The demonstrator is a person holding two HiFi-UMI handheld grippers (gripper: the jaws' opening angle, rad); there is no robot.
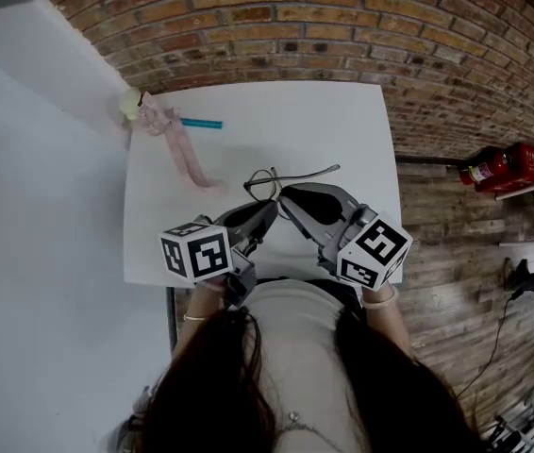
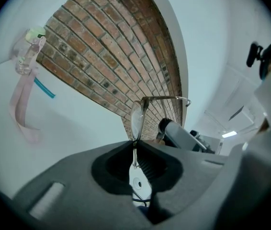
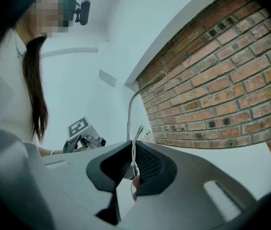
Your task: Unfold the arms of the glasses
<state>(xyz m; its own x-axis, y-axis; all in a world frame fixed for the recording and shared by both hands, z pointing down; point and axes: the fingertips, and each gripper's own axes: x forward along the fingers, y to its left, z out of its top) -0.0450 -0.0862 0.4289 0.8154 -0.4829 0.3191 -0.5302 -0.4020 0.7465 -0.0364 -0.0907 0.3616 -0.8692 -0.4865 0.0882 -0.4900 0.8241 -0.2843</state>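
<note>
Dark hair [image 1: 248,394] fills the near edge; beyond it the left claw [image 2: 134,142] is clamped on the rim of the glasses [image 2: 136,120], held above the white surface [image 1: 342,130], and the right claw [image 3: 134,146] is pinched shut on one thin arm. Swinging that arm off its hinge line could bend the wire or tug the rim loose. A pink strap [image 1: 187,163] and teal stick [image 1: 201,123] lie well apart, blocking nothing.
</note>
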